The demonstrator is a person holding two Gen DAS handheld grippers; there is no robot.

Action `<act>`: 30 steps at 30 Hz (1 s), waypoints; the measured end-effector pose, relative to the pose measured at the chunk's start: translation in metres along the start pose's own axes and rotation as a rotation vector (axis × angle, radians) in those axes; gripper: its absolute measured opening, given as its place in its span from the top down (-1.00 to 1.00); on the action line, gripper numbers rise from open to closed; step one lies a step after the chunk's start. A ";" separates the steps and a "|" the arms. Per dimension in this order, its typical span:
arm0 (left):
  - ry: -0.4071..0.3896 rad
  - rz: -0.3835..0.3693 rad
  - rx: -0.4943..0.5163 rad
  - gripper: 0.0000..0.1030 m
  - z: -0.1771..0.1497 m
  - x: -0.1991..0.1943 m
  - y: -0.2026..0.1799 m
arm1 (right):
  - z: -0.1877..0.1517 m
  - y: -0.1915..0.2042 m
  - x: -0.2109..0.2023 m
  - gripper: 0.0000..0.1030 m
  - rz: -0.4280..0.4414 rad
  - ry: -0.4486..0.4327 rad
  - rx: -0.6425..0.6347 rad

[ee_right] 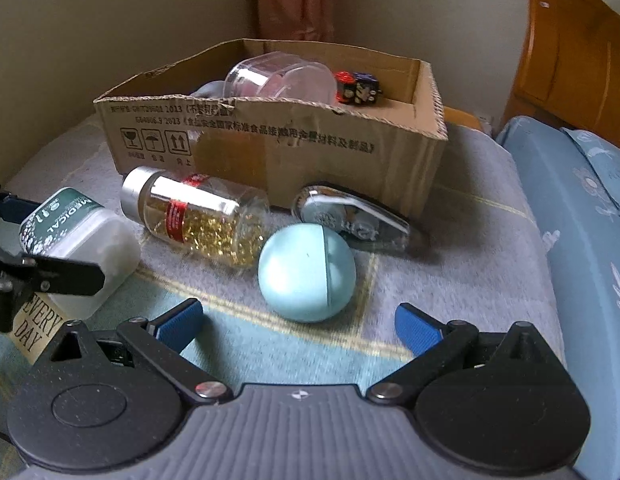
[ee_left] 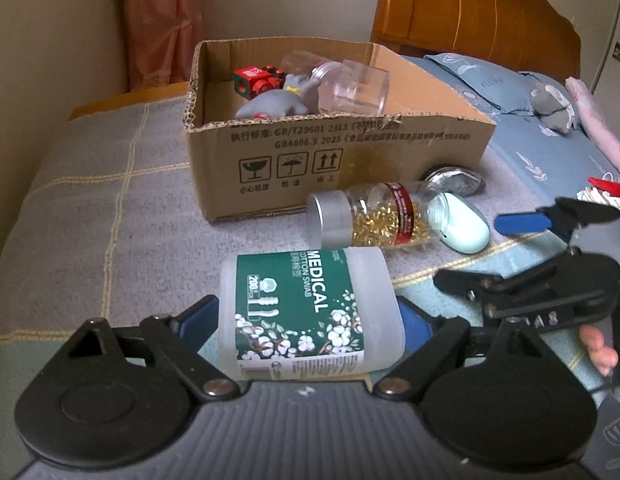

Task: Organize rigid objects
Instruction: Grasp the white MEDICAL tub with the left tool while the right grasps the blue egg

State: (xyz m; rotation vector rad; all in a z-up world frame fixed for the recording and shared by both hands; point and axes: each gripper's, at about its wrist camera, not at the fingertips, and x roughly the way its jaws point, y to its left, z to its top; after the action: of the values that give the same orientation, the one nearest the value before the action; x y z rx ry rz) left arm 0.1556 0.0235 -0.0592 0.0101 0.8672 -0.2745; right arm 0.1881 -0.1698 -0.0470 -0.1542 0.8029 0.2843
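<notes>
A white cotton swab tub (ee_left: 305,312) with a green label lies on the blanket between the blue pads of my left gripper (ee_left: 310,316), which touch both its sides. It also shows in the right wrist view (ee_right: 75,240). My right gripper (ee_right: 297,326) is open and empty, just short of a pale blue egg-shaped case (ee_right: 305,274). A jar of gold bits (ee_right: 197,216) and a clear tape dispenser (ee_right: 350,216) lie beside the cardboard box (ee_right: 350,152). The box holds a clear jar (ee_left: 354,88), a grey toy (ee_left: 273,102) and a red toy (ee_left: 255,80).
A grey and blue checked blanket (ee_left: 89,200) covers the bed. A blue pillow (ee_left: 490,80) and a wooden headboard (ee_left: 470,8) lie to the right. A curtain (ee_left: 161,20) hangs in the far corner. A grey soft toy (ee_left: 554,108) rests by the pillow.
</notes>
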 end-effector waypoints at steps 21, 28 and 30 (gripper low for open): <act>0.000 0.004 -0.013 -0.75 -0.002 -0.002 0.002 | -0.003 -0.002 -0.012 -0.12 -0.030 -0.002 0.034; 0.001 0.020 -0.014 -0.75 -0.004 -0.003 0.001 | -0.021 0.002 -0.032 -0.12 -0.028 0.026 0.050; 0.000 0.028 -0.011 -0.75 -0.003 -0.003 0.000 | -0.022 0.002 -0.032 -0.13 -0.025 0.024 0.046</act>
State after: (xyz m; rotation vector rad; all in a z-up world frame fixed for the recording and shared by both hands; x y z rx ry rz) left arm 0.1514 0.0249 -0.0593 0.0117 0.8682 -0.2432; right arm 0.1514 -0.1790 -0.0390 -0.1248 0.8304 0.2404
